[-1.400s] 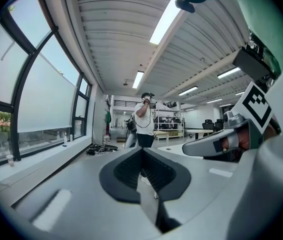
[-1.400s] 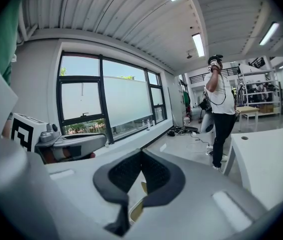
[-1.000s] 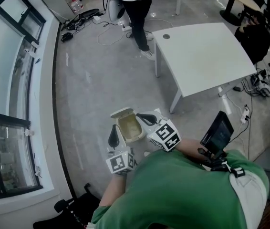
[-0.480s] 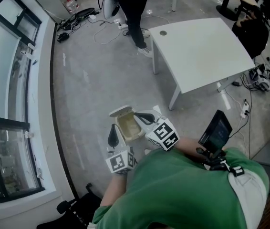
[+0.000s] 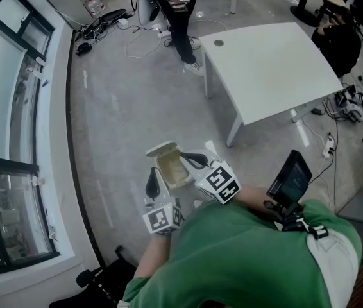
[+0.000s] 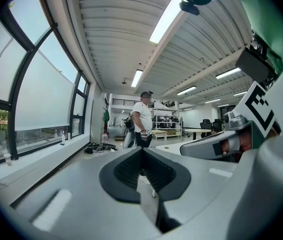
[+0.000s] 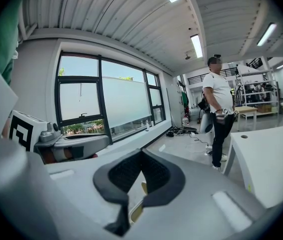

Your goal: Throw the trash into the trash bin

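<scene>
A small cream trash bin stands on the grey floor with its lid tipped open to the back left. My left gripper hovers at the bin's left side, jaws shut and empty, as the left gripper view also shows. At the bin's right rim my right gripper is shut too, with nothing between its pads; a strip of the bin's yellowish rim shows below them. No trash is visible in either gripper. What lies inside the bin I cannot tell.
A white table stands to the right beyond the bin. A person stands at the back near cables on the floor. Windows line the left wall. A dark screen sits near my right arm.
Both grippers have stayed over the bin. The head view shifted slightly, and the person at the back moved a little.
</scene>
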Tool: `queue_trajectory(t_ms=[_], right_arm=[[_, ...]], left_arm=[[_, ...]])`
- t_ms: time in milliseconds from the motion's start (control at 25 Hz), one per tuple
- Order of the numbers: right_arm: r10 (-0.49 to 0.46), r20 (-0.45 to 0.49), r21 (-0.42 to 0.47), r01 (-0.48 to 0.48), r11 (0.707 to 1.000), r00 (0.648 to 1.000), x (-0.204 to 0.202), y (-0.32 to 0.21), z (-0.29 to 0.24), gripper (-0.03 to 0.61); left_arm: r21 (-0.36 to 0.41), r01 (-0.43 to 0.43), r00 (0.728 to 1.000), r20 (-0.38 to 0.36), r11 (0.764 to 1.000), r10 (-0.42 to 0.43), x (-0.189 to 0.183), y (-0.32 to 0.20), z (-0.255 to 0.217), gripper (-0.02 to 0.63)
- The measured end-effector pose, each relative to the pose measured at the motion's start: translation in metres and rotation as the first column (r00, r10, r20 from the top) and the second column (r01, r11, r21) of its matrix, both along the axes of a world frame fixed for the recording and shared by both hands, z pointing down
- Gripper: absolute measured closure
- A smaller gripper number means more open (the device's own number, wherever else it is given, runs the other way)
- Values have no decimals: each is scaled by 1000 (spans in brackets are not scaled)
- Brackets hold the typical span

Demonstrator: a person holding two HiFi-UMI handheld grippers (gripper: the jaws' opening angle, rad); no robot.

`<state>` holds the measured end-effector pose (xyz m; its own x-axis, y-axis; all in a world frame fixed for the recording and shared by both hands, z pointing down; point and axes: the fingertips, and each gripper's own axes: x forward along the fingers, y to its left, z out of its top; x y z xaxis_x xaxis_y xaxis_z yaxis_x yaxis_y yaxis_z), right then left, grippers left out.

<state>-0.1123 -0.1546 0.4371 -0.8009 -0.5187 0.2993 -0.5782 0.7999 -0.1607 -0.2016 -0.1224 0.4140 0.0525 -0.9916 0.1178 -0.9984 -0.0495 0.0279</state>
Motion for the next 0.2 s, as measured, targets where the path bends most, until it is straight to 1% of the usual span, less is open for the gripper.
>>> queue_trajectory(t_ms=[200], right_arm=[[-12, -4, 5, 12, 1000, 1000, -4, -2, -1, 575]], left_arm=[[1, 3, 1000, 4, 1000, -3, -3, -3, -2, 607]])
